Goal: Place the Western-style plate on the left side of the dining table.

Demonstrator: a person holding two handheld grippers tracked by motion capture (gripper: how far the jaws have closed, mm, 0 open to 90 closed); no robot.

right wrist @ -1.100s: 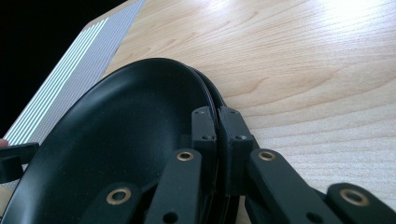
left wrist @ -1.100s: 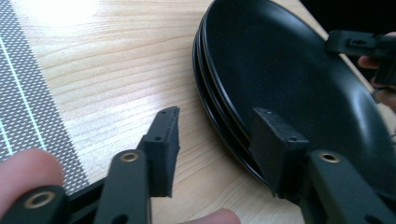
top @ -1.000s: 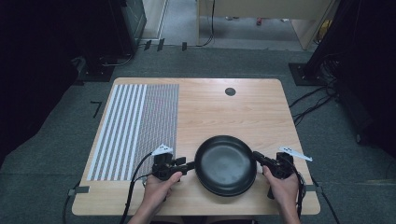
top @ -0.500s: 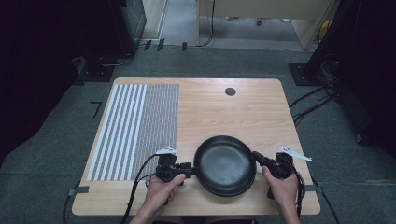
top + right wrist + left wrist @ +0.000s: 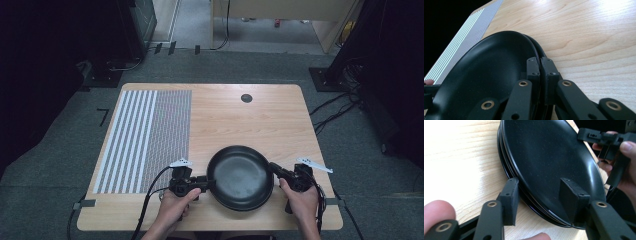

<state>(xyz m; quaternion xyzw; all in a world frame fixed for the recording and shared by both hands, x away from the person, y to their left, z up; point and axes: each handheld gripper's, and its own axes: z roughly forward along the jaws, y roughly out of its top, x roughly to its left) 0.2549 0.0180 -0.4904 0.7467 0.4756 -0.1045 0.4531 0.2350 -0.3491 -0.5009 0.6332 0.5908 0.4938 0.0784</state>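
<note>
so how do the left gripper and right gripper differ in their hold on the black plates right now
The right gripper is shut on the rim of the black plates, pads pinching it; the left gripper straddles the opposite rim with a gap beside its pads, its jaws having just been closing. In the high view the right gripper sits at the stack's right edge, the left at its left edge. Both are black, hand-held and at the same stack.

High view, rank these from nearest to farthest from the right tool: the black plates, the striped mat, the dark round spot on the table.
From the right tool:
1. Black plates, directly at its tip, rim clamped.
2. Dark round spot, up at the table's far edge.
3. Striped mat, across on the left side.
</note>
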